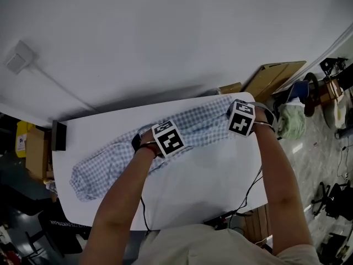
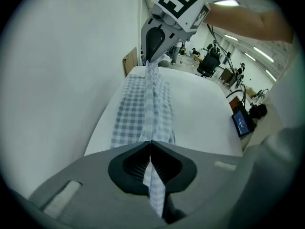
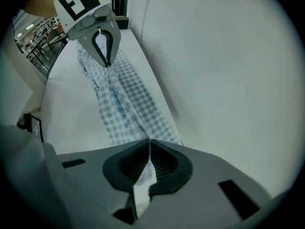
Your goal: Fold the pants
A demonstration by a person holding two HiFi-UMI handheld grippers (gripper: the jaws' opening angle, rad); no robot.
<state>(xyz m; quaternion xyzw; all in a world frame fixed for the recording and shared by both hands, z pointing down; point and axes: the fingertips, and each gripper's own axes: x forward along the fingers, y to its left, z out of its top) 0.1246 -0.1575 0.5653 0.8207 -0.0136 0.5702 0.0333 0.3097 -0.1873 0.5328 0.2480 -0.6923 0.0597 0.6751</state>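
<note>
Blue-and-white checked pants lie lengthwise along the far side of the white surface, close to the wall. Left tongs: clamped on a fold of the cloth, about mid-length. Right tongs: clamped on the cloth at the right end. Between the two, the fabric stands as a pinched ridge.

A white table stands close against a pale wall. Blue-and-white checked pants stretch lengthwise along its far side, from near the left end to the far right corner. They spread flat on the tabletop at the left and gather into a raised ridge toward the right. A small dark device sits at the table's left end; whether it rests on the top is unclear.
</note>
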